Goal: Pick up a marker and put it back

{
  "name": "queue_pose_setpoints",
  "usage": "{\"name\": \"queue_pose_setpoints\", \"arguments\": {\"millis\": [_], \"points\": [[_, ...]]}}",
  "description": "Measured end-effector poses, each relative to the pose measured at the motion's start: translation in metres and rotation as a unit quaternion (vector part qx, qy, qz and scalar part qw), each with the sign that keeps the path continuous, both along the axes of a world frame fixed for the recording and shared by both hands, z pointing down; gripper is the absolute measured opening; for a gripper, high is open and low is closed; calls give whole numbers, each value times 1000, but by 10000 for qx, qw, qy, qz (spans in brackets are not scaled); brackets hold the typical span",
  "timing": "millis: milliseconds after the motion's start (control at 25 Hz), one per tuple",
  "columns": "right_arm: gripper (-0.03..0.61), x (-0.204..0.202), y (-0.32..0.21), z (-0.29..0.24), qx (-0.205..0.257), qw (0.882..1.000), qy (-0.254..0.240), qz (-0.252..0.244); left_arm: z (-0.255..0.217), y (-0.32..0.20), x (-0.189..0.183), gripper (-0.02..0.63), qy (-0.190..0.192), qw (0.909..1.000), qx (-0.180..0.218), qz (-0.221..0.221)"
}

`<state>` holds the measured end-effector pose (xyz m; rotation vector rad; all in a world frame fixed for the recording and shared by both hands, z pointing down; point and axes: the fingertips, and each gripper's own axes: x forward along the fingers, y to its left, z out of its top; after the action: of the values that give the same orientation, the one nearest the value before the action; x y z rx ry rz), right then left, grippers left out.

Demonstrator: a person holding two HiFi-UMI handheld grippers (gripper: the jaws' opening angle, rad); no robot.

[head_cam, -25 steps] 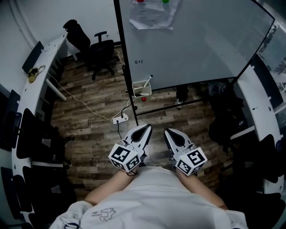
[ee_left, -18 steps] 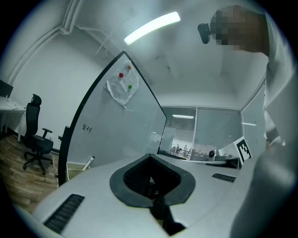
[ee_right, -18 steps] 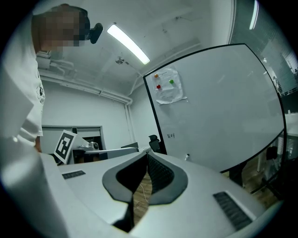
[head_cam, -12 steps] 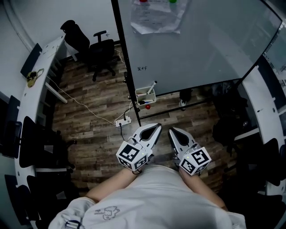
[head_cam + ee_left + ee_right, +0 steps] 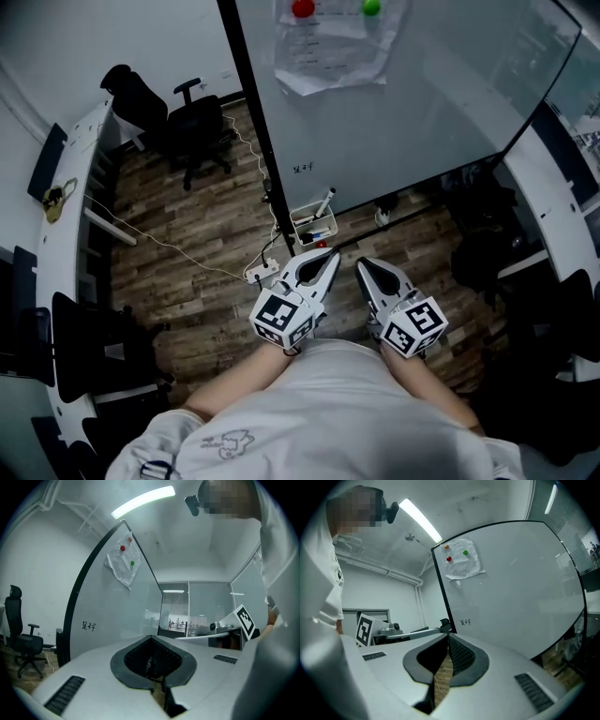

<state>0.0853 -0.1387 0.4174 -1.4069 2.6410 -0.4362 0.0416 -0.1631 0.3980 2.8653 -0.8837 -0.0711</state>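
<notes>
Whiteboard (image 5: 422, 103): pale grey face, black frame, small black scribble. Paper sheet (image 5: 328, 52): white. Magnets on it: one red magnet (image 5: 303, 8), one green magnet (image 5: 372, 7). Floor (image 5: 187, 234): brown wood planks, streaked light and dark. Office chair (image 5: 192, 117): black. Tray (image 5: 314, 225): white. Marker (image 5: 325, 202): white, dark end. Left hand-held gripper (image 5: 328, 255) and right hand-held gripper (image 5: 364, 265): light grey shells, black ribbed pads, cubes patterned in black-and-white squares. Shirt (image 5: 328, 412): white.

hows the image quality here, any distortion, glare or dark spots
Head view: dim and strongly fisheye, the whiteboard frame and the desk bowing, corners dark. Left gripper view: black round vignette, the ceiling light blown out, a mosaic patch at the top. Right gripper view: same vignette and glaring light, the board evenly lit.
</notes>
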Motion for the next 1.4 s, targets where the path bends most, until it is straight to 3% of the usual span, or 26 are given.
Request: {"name": "queue_pose_setpoints", "arguments": {"millis": [480,720,960,1400], "points": [[12,-50,-66,8,-144,9987,-52,485,13,-67,-43,5,-70,9988,-32,489],[12,-40,-92,14,-277,9981,-123,529,28,-91,-36,5,-81,9979,-261,585],[12,-24,-128,24,-393,9987,-185,273,34,-115,-17,5,-164,9984,-311,442],[14,-8,-181,87,-1108,9933,-229,-240,78,-162,0,5,-284,9977,-594,-163]]}}
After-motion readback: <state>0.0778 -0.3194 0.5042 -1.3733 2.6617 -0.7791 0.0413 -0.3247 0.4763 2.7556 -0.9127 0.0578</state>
